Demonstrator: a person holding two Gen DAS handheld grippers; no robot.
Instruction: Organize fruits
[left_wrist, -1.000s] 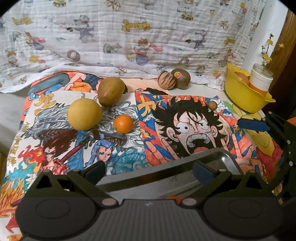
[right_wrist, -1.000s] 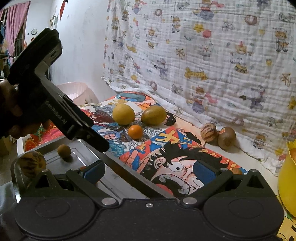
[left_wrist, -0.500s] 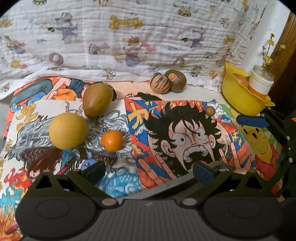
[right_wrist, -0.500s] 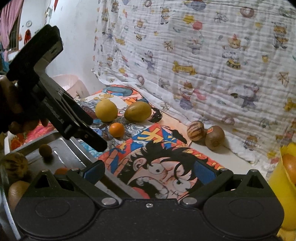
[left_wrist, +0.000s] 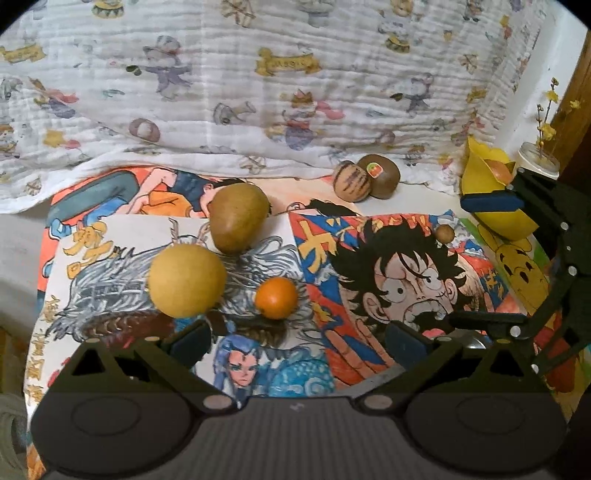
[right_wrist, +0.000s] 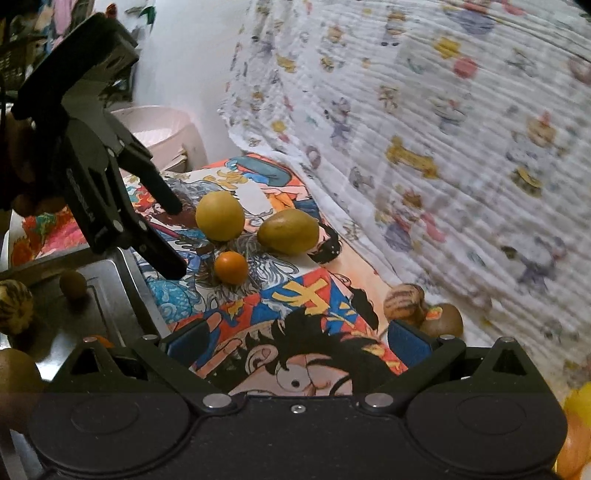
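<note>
On the cartoon-print cloth lie a small orange (left_wrist: 276, 302), a round yellow fruit (left_wrist: 187, 280), a green-brown mango (left_wrist: 238, 217), a striped brown fruit (left_wrist: 352, 181), a kiwi with a sticker (left_wrist: 380, 175) and a tiny brown fruit (left_wrist: 445, 233). My left gripper (left_wrist: 295, 341) is open and empty, just short of the orange. My right gripper (right_wrist: 295, 341) is open and empty above the cloth. A metal tray (right_wrist: 110, 295) at the left of the right wrist view holds several fruits. The left gripper (right_wrist: 173, 236) shows there, jaws apart, near the orange (right_wrist: 231, 267).
A yellow bowl (left_wrist: 491, 192) with fruit and a white jar (left_wrist: 535, 162) of yellow flowers stand at the far right. A patterned white blanket (left_wrist: 277, 92) hangs behind the cloth. A pink bin (right_wrist: 159, 129) stands at the far left.
My left gripper has moved forward off the tray toward the orange and yellow fruit. My right gripper has shifted forward and right, so less of the tray shows.
</note>
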